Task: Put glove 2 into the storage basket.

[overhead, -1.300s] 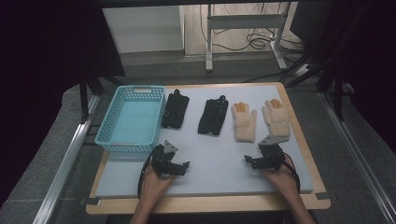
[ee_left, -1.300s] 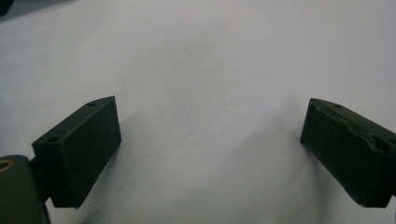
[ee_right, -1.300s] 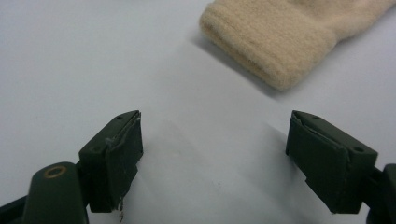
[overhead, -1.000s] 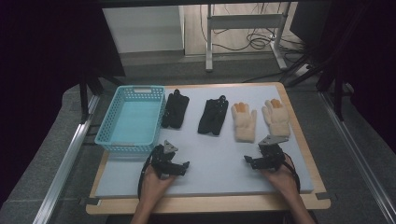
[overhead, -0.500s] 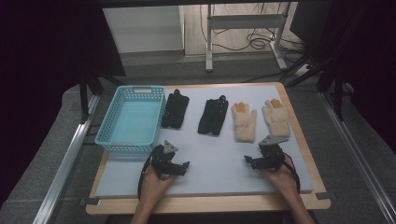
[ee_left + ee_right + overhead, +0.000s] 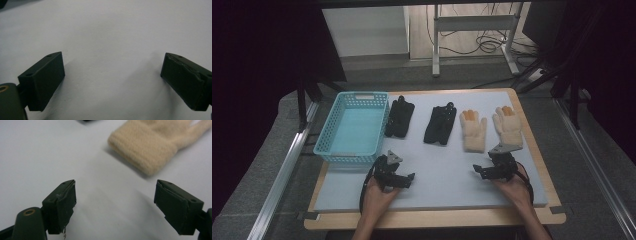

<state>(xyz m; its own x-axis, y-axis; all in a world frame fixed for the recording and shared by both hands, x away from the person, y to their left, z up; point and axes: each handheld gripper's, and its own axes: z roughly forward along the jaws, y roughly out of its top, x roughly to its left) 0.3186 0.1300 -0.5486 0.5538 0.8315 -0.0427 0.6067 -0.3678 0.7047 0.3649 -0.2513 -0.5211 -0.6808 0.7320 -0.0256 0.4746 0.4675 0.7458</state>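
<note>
High view: we find the left gripper (image 6: 404, 178) and the right gripper (image 6: 480, 172) resting low on the pale mat of the table (image 6: 437, 217), both near its front edge and well apart from one another. Beyond them lie, in a row, two black gloves (image 6: 399, 117) (image 6: 440, 124) and two cream gloves (image 6: 473, 130) (image 6: 508, 126), with a blue basket (image 6: 325, 142) at the left end. Nothing is held. We judge the work to be at its opening step, with no glove yet approached; the cream gloves lie nearest the right gripper.

Left gripper view: the jaws stand wide apart, with bare mat between them and nothing touching either pad. A dark scrap shows at the top left corner; we cannot tell what it is.

Right gripper view: the jaws likewise stand wide apart and empty. The cuff of a cream glove (image 6: 147, 152) lies ahead, slightly to the right, near but not touching. We judge that the next move calls for advancing this gripper to straddle the cuff, then closing on the knit fabric.
</note>
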